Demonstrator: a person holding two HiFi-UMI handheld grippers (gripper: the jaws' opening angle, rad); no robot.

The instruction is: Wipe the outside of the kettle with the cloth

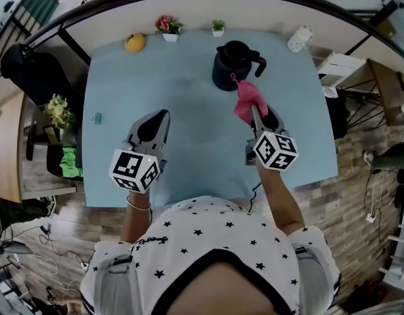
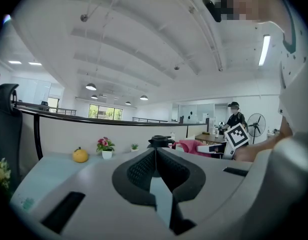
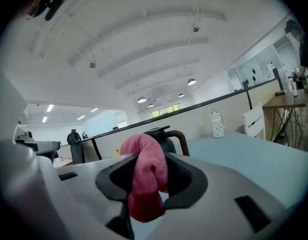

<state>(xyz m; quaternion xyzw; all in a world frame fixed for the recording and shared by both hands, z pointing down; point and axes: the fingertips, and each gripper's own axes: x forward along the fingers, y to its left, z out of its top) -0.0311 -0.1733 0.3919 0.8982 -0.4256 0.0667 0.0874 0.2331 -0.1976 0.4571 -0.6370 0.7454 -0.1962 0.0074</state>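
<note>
A pale blue worktop (image 1: 195, 156) stands against a low white partition (image 2: 68, 134) topped by a dark rail. Beyond it the hall runs deep under a white ribbed ceiling (image 2: 143, 49) with round lamps (image 2: 91, 86) and a bright strip light (image 2: 265, 49). Windows (image 2: 104, 112) glow at the far end. Wood-look planks cover the floor (image 1: 349, 195). A black office chair (image 1: 31, 77) sits to the left, and a standing fan (image 2: 255, 124) is farther off on the right.
</note>
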